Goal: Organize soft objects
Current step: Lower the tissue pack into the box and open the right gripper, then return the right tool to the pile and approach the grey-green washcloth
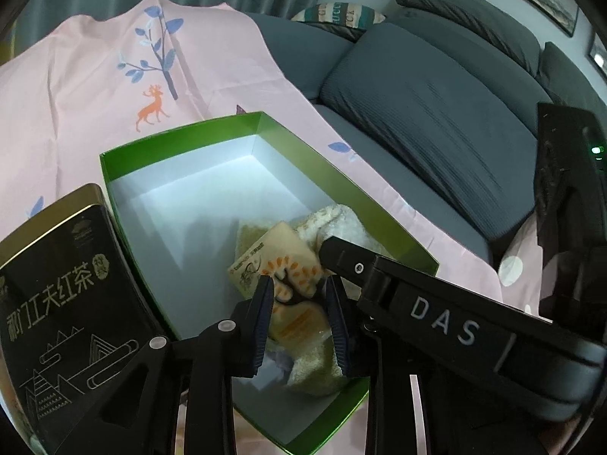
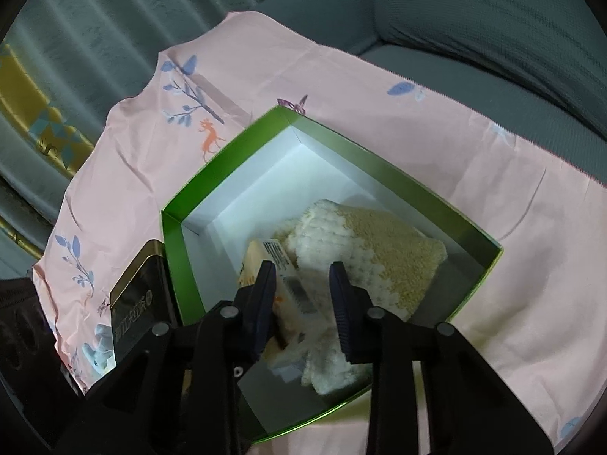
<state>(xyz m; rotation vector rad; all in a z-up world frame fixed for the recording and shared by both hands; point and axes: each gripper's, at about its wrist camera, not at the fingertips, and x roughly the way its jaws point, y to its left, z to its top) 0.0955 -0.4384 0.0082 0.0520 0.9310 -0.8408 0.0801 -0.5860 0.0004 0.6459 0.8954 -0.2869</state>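
Tissue pack (image 1: 286, 284) in green box (image 1: 182, 140), betw. both grippers' jaws

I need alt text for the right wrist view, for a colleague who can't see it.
The right gripper reaches into a green box with a white inside, straddling a small printed packet and a cream towel that lie in the box. The box sits on a pink printed sheet beside a black tea tin.
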